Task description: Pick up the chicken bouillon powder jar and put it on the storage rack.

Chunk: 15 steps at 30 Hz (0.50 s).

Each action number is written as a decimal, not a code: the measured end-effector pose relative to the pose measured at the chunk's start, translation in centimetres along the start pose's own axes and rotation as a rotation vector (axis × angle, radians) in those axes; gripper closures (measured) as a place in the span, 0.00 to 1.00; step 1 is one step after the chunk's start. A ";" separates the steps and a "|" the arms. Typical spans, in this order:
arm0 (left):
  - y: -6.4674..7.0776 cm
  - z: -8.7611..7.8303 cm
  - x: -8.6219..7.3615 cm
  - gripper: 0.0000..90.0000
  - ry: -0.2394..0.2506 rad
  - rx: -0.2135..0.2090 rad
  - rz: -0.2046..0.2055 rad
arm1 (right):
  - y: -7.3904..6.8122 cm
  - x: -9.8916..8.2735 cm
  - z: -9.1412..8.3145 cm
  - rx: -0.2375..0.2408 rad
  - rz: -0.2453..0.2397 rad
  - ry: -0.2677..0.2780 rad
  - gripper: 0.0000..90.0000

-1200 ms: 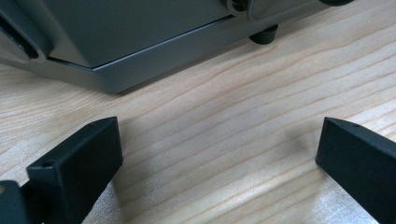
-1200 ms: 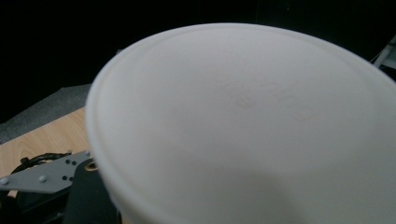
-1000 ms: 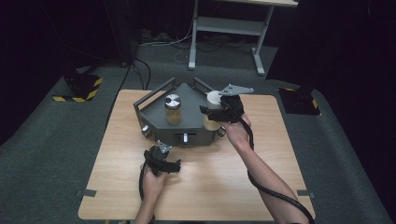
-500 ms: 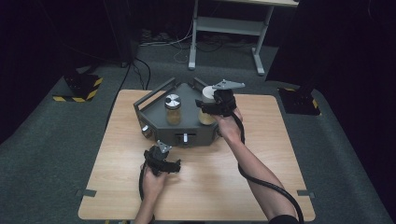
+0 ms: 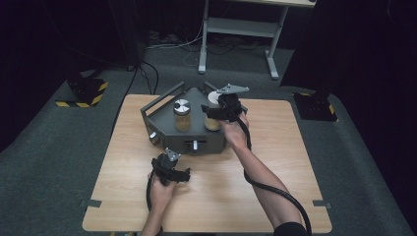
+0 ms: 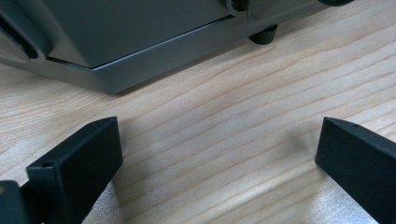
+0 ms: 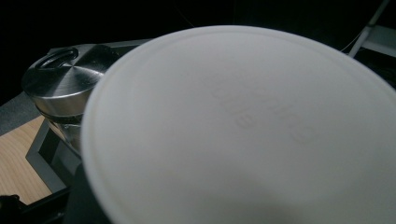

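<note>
Two jars stand in the grey tray you are working at, and that tray sits toward the far edge of the wooden tabletop, a little left of the middle. It is the biggest thing there: a dark, angled box with a raised handle on its far-left side and small knobs along its near wall. In the left gripper view, its grey wall and one black foot cross the top of the frame.

Inside it, the white-lidded jar stands at the right end, upright. Your right gripper is against that jar, and the fingers are shut on it; in the right gripper view, its pale lid fills nearly the whole frame, so the fingers themselves are hidden behind it. Just beside it to the left stands the metal-lidded jar, also upright, its brushed silver lid catching the light.

Your left gripper rests low over bare wood, just in front of the tray's near wall and well apart from the jars. Its fingers stand wide open with only wood grain between them.
</note>
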<state>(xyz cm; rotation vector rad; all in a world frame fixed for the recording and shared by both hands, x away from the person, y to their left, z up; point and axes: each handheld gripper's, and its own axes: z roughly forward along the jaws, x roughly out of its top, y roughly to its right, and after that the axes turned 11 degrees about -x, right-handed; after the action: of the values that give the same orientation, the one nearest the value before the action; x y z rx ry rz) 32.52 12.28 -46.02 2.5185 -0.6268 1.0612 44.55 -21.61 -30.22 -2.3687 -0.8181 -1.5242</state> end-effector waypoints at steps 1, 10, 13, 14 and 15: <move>0.0 0.0 0.0 0.01 0.000 0.000 0.000 | -0.1 0.0 0.1 -0.001 -0.001 -0.002 0.40; 0.0 0.0 0.0 0.01 0.001 0.002 0.001 | 0.0 -0.1 0.7 0.005 0.001 -0.007 0.40; 0.1 0.0 0.0 0.01 0.001 0.003 0.000 | 0.1 -0.3 0.8 0.009 0.005 -0.008 0.40; 0.0 0.0 0.0 0.01 0.001 0.002 0.000 | 0.1 -0.3 0.8 0.009 0.004 -0.009 0.40; 0.1 0.0 0.0 0.01 0.001 0.003 0.000 | 0.1 -0.4 0.9 0.007 0.000 -0.011 0.40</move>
<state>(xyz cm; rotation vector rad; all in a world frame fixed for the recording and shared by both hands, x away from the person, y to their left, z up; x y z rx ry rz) 32.48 12.23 -46.04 2.5201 -0.6259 1.0640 45.19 -21.38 -30.92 -2.3745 -0.8238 -1.5073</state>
